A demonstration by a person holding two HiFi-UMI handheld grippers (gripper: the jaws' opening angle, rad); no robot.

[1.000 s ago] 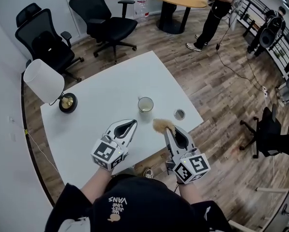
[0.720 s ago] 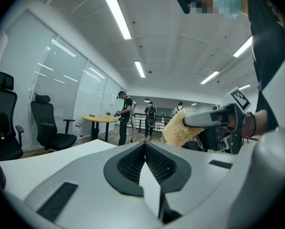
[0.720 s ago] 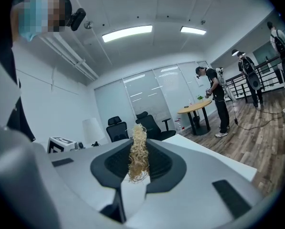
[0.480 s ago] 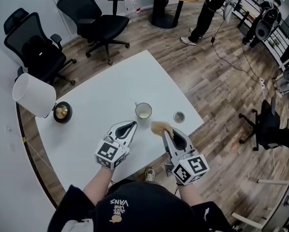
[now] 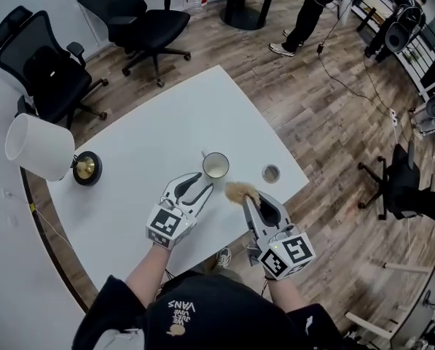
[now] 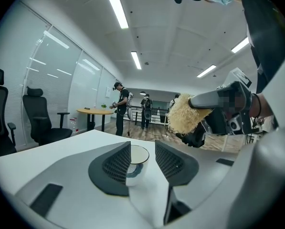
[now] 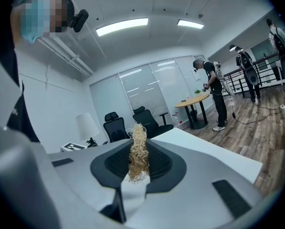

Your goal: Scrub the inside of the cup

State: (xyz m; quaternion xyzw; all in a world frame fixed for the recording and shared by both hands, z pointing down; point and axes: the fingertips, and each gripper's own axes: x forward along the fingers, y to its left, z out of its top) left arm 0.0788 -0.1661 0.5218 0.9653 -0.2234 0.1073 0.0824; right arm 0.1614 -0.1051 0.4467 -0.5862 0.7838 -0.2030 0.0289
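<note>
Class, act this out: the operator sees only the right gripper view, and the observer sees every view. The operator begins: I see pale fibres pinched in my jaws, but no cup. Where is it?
Observer: The cup stands upright on the white table, just beyond the scrubber and to its left in the head view.
Operator: Is the other gripper holding it?
Observer: No. The left gripper has just been opening its jaws; the cup shows in the gap between them, not gripped.
Operator: Anything else nearby?
Observer: A small round metal piece lies right of the cup.
</note>
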